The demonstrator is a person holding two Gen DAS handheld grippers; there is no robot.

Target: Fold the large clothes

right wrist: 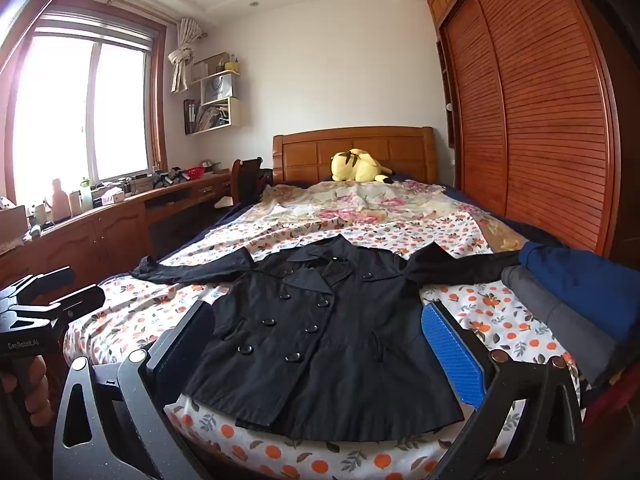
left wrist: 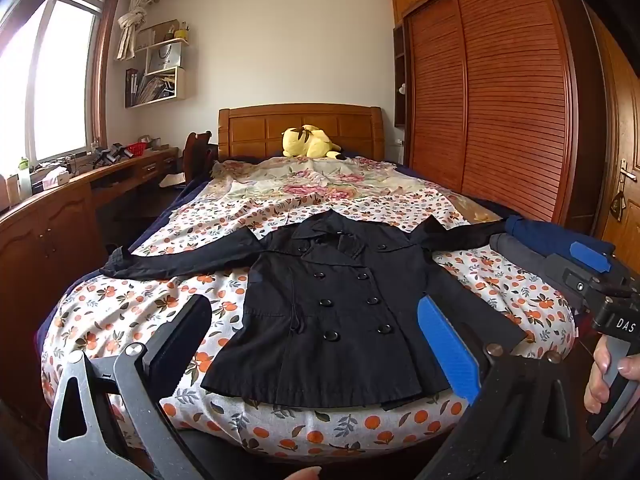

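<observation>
Coat, black double-breasted cotton (left wrist: 332, 304), lies spread at the floral-sheeted bed (left wrist: 120, 312)'s foot edge (unfolded); left gripper (left wrist: 316, 344) and right gripper (right wrist: 320, 352) gape wide, empty; next, probably pinch a sleeve.

left gripper (left wrist: 316, 344) agape, right gripper (right wrist: 320, 344) too — both unladen

Black double-breasted coat (left wrist: 332, 304) spread out flat, front side up

Buttoned shut, sleeves stretched toward both frame edges, hem nearest the bottom, sitting center frame.

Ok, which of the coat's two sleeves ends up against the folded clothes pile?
The right-hand sleeve: its cuff reaches the folded blue and grey pile at the bed's right edge. The left-hand sleeve lies alone on the orange-print sheet.
</observation>
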